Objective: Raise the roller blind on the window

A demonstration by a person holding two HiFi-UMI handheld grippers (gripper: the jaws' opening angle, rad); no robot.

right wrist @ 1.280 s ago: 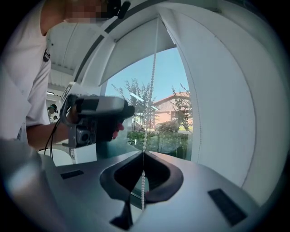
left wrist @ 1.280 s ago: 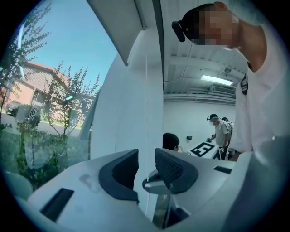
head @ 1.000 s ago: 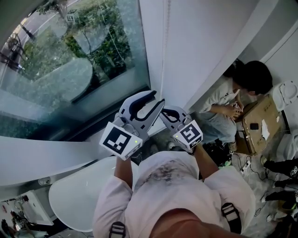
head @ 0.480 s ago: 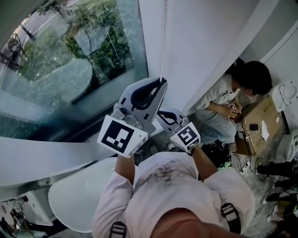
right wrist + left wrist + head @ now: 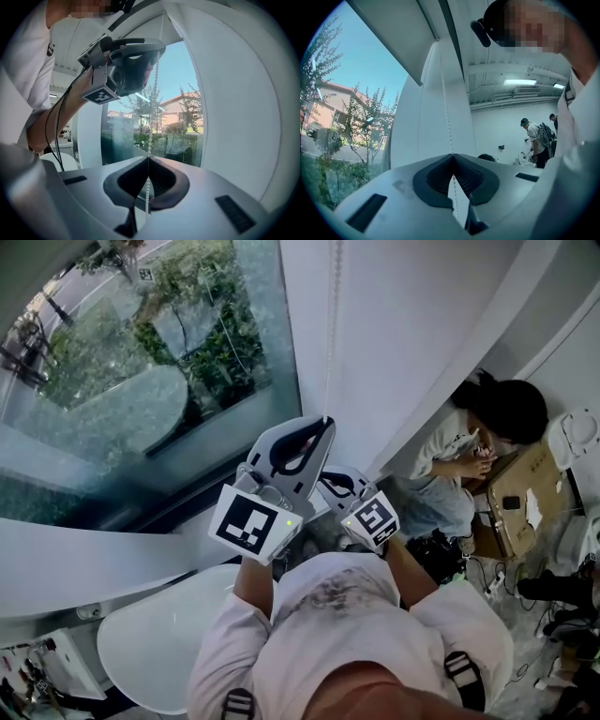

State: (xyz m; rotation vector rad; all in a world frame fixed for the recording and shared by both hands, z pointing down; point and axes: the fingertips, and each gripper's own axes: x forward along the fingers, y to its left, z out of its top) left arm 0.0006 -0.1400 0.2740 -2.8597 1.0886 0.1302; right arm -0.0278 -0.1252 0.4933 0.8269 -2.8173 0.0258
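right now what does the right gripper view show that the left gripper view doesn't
Only the right gripper view: the left gripper seen from outside, closed on the bead chain higher up, with its marker cube and the arm that holds it.

Only the left gripper view: a ceiling light and two people standing far back in the room.

Both: the view's own gripper shut on the bead chain, the right gripper being the lower one, plus trees and a reddish building outside.
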